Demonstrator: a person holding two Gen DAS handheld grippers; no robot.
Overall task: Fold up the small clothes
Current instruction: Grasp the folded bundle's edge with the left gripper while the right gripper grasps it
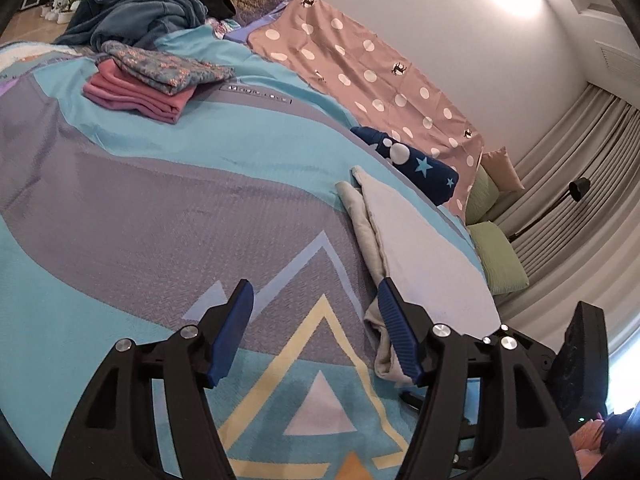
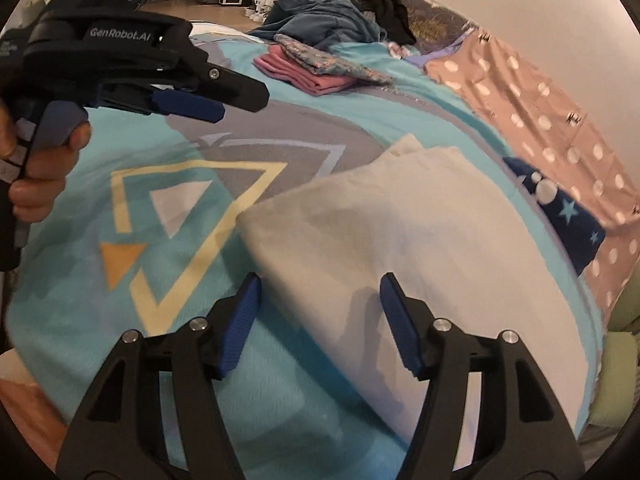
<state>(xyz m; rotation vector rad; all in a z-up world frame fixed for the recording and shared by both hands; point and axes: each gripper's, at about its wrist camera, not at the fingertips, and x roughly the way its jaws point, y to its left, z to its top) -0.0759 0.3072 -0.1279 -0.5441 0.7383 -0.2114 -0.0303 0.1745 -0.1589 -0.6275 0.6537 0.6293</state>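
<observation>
Both grippers, left point(image 1: 316, 334) and right point(image 2: 320, 322), gape with ribbed blue pads apart. The smooth, cream folded cloth point(image 2: 400, 236) lies lower right on the woven bedspread point(image 2: 80, 280).

Bed cover point(image 1: 132, 184): woven cloth, matt, finely ribbed. Pale garment point(image 2: 400, 248): soft matt cloth, smooth. Folded pink garment point(image 1: 140, 98): fleecy cloth. Left hand-held gripper point(image 1: 316, 332) and right hand-held gripper point(image 2: 320, 320): black matt plastic, bright metal pins; pads point(image 1: 234, 332) of ridged blue rubbery material. Curtain point(image 1: 576, 184): pleated cloth.
</observation>
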